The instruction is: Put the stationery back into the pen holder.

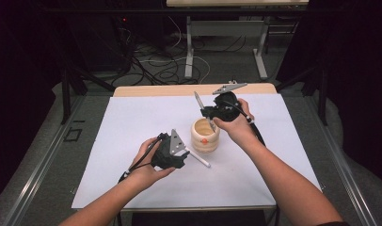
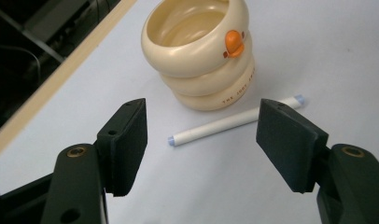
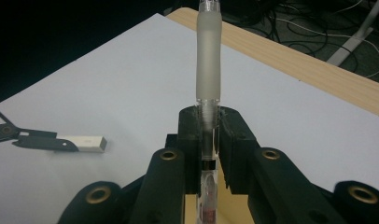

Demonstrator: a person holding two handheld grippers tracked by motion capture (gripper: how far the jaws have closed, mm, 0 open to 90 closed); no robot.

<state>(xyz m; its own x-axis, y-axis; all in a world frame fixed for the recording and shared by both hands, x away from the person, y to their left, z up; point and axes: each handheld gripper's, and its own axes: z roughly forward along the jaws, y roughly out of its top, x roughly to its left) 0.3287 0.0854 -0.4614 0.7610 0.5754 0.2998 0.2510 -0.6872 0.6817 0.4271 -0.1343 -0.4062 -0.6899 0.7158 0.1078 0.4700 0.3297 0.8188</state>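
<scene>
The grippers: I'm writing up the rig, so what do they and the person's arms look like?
Both the left gripper and the right gripper are black, with two flat rectangular jaws, brass-ringed pivot holes, a grey three-cornered plate on top and a trailing black cable. The forearms are bare; a dark sleeve edge shows at the right arm.

pen (image 3: 209, 70): tip cut by top edge | cup (image 2: 200, 51): lettering too small to read

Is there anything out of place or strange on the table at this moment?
Nothing spilled or damaged. One white pen lies flat beside the upright duck cup, outside it, while the right gripper holds a clear pen.
</scene>
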